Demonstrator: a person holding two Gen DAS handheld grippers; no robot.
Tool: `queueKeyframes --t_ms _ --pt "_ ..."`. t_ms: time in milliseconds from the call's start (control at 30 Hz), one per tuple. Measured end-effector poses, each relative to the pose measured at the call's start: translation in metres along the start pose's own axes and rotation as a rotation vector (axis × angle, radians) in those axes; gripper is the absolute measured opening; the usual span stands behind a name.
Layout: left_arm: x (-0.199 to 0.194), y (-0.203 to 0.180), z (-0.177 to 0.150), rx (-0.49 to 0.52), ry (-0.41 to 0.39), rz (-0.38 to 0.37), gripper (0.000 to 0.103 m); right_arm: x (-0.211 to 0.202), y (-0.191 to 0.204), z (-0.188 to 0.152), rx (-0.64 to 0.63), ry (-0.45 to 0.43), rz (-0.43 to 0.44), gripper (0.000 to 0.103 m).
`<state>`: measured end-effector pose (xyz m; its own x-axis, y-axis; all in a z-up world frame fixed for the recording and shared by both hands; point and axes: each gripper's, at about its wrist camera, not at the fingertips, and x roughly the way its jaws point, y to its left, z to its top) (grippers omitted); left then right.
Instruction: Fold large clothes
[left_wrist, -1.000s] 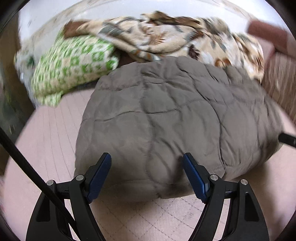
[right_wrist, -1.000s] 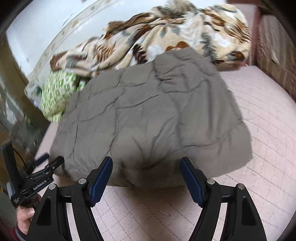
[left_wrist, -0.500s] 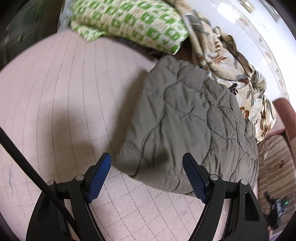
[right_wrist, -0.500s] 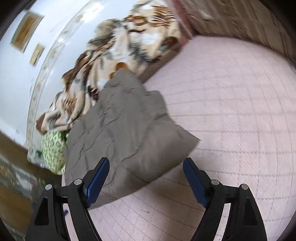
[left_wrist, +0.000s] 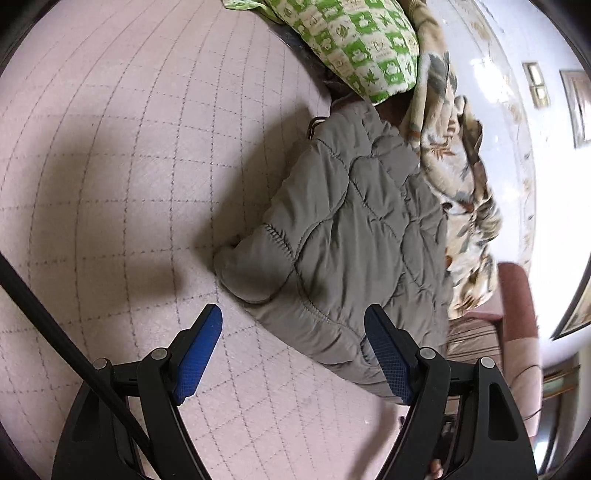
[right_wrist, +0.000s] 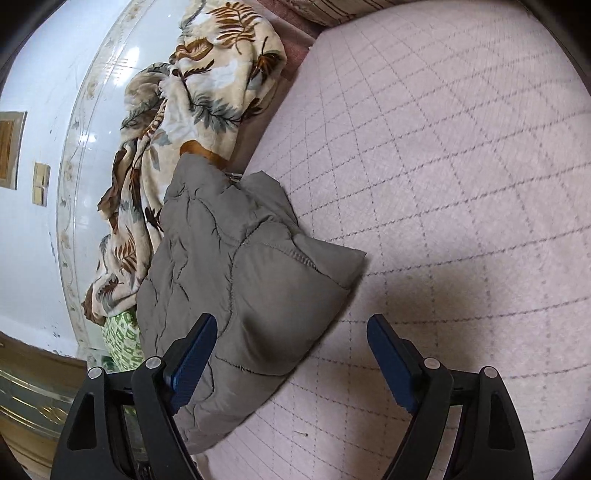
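A grey quilted padded jacket lies folded into a thick bundle on the pink quilted bed cover. It also shows in the right wrist view. My left gripper is open and empty, above the jacket's near left edge, not touching it. My right gripper is open and empty, above the jacket's near right corner. Both cameras are rolled sideways.
A leaf-patterned beige blanket is heaped behind the jacket against the white wall. A green-and-white checked cushion lies at the jacket's far left end. A striped brown sofa arm stands to the right. Pink cover stretches right of the jacket.
Both grippers have pulled back and rolled outward, left toward the jacket's left end, right toward its right end. The jacket has not moved. Both stay open.
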<state>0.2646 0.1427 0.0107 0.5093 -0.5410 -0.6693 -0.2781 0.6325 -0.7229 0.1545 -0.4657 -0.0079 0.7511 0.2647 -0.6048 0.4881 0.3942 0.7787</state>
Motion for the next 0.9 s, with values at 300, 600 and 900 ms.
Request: queueKeyframes --t_ms 300,600,900 --pt "0.030 0.008 0.007 -0.028 -0.009 -0.023 0.078 0.030 -0.014 -0.004 0.079 0.015 0.040 0.087" --pt "0.055 0.013 0.019 -0.048 -0.096 -0.076 0.081 0.045 -0.008 0.000 0.108 -0.060 0.106 0.092" --pt "0.054 -0.007 0.020 0.051 -0.151 -0.011 0.067 0.059 0.009 0.002 0.013 -0.093 0.073 0.052"
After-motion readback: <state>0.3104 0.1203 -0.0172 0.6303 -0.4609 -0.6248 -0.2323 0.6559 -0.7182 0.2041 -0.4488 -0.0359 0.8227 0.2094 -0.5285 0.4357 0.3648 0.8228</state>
